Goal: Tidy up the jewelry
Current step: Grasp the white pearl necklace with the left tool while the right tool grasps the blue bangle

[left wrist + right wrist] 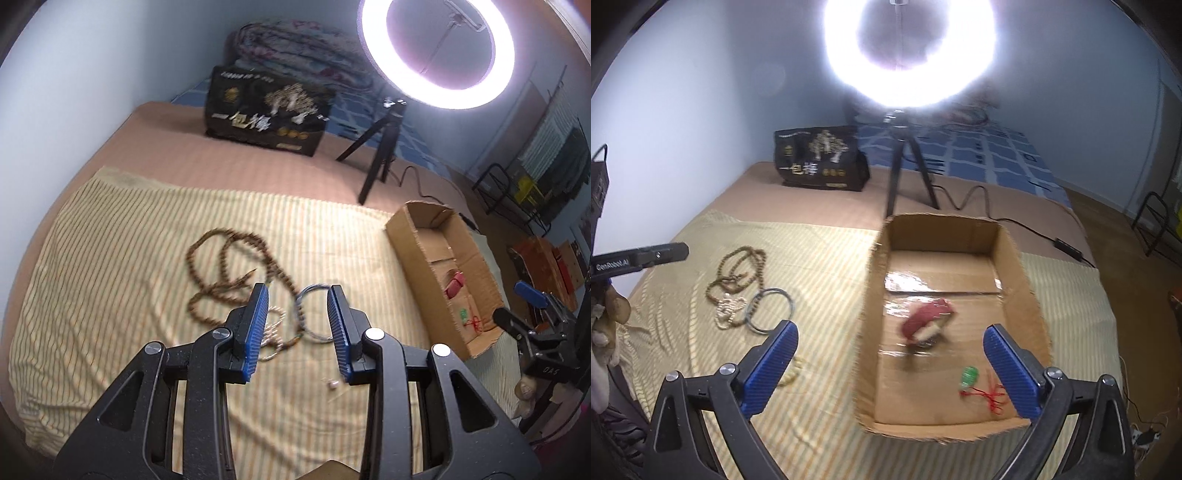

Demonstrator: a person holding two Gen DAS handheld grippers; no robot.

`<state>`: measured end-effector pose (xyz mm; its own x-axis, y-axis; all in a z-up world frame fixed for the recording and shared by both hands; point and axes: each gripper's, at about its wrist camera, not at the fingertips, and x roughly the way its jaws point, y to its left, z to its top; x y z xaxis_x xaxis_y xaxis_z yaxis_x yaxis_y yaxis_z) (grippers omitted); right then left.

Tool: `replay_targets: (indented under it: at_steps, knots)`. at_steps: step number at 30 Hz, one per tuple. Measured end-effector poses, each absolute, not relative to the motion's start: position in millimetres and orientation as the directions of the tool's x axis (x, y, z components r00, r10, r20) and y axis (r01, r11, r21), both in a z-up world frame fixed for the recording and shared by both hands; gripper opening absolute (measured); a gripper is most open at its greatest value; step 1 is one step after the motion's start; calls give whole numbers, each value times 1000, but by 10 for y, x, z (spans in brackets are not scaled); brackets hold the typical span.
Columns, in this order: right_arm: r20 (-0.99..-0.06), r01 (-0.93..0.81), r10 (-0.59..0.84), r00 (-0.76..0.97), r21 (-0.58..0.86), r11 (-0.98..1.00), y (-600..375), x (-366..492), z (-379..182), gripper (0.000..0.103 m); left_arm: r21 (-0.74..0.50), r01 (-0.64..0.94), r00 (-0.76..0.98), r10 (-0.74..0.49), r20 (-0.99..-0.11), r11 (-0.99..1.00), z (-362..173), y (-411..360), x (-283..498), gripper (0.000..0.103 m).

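A brown bead necklace (pixel 225 269) lies tangled on the striped cloth (pixel 110 258), with a pale bead strand (pixel 275 325) and thin metal bangles (pixel 314 314) beside it. My left gripper (pixel 298 295) is open and empty just above the bangles. A small pearl bead (pixel 332 384) lies nearer me. The cardboard box (pixel 1015 258) holds a red bracelet (pixel 929 319) and a green pendant on red cord (pixel 969 376). My right gripper (pixel 889 334) is wide open and empty over the box. The necklace (pixel 738 273) and bangles (pixel 772 310) also show in the right wrist view.
A ring light on a black tripod (pixel 380 147) stands behind the box, its cable trailing right. A black printed bag (pixel 266 107) sits at the back of the bed. A folded quilt (pixel 295 48) lies behind it. The bed edge drops off at right.
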<state>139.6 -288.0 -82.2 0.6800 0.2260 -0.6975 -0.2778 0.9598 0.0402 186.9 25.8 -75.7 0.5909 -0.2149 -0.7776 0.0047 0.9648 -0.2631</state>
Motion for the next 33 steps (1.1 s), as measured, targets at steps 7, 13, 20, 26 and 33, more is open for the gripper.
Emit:
replay_targets:
  at_steps: [7,13,20,26,33]
  knots:
    - [-708,-351,300,639,79,933,-2505,1529,-853,103,-273,-32,543,-213,-812,961,-995,459,1823,33]
    - [-737,-411,349,579,106,905,-2215,1661,-987,103,-314,-66,478,-246,-843,947,-1250,548,1833,33]
    - [-783,-457,373,498,129,880,-1947,1861,-1249,103,-337,-83,448,-267,-853,938,-1342,492,1932,33]
    - [-822,-467,366,435,142,873,-1850,1996,-1472,103,-352,-116,406,-279,-870,929,-1509,448,2066,33]
    - [-837,-487,365,408,139,862,-1811,2022,-1548,103,-350,-136,359,-284,-889,927,-1713,408,2184,33]
